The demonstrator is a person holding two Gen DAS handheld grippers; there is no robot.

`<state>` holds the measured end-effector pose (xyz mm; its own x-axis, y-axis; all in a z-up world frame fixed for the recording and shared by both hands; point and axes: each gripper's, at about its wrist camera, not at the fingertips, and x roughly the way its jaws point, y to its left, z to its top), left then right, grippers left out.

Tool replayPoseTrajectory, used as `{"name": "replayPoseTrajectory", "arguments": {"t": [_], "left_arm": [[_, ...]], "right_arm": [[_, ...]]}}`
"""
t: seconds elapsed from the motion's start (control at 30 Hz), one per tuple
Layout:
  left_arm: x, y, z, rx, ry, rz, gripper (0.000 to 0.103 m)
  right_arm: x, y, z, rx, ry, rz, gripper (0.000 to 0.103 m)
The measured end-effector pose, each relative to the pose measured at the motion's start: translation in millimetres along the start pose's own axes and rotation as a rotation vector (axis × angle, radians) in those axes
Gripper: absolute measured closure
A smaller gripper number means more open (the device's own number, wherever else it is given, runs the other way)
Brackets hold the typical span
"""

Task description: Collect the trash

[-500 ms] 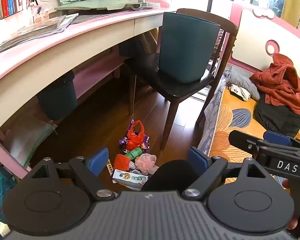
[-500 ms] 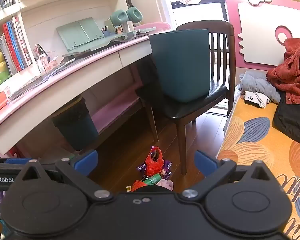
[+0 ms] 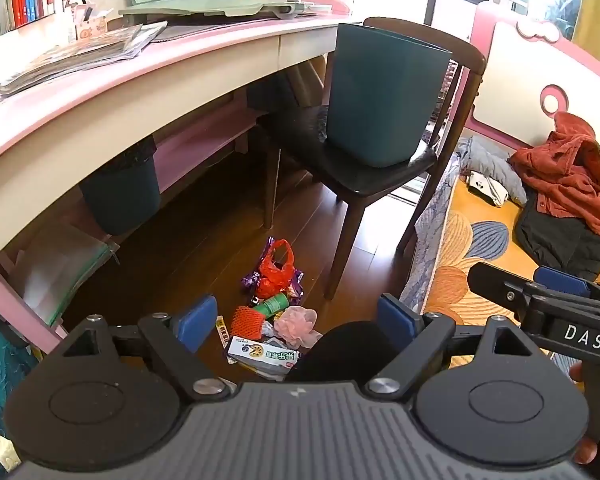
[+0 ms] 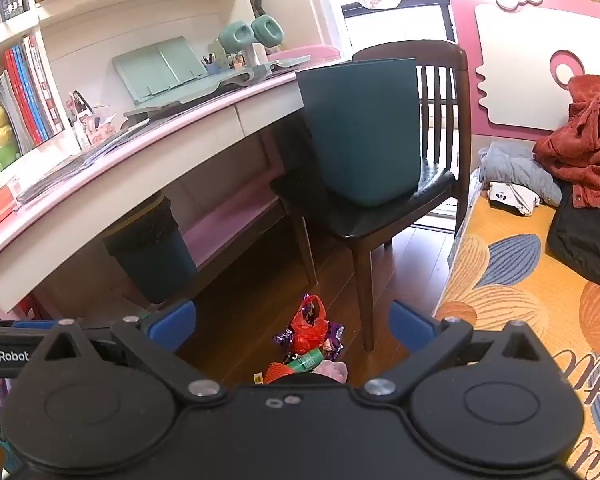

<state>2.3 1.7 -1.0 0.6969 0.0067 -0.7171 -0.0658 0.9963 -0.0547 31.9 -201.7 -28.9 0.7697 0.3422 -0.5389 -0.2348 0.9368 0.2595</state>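
Held above floor (image 3: pixel 188 240), both claws wide, empty: left gripper (image 3: pixel 296 324), right gripper (image 4: pixel 292 326). Below, crinkly red bag (image 3: pixel 276 268), mesh (image 3: pixel 248 322), flat carton (image 3: pixel 264 354).

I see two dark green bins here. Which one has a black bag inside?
The bin under the desk: a black liner folds over its rim. The bin on the chair shows a bare rim.
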Motion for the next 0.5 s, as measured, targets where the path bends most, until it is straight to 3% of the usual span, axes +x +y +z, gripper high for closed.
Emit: {"name": "replayPoseTrajectory", "arguments": {"t": [0.5], "left_arm": [[-2.4,-3.2,-3.7,-0.01,-0.024,0.016,0.015]], "right_arm": [[0.7,1.4,-5.3,0.001,-0.012,-0.004,0.0]]}}
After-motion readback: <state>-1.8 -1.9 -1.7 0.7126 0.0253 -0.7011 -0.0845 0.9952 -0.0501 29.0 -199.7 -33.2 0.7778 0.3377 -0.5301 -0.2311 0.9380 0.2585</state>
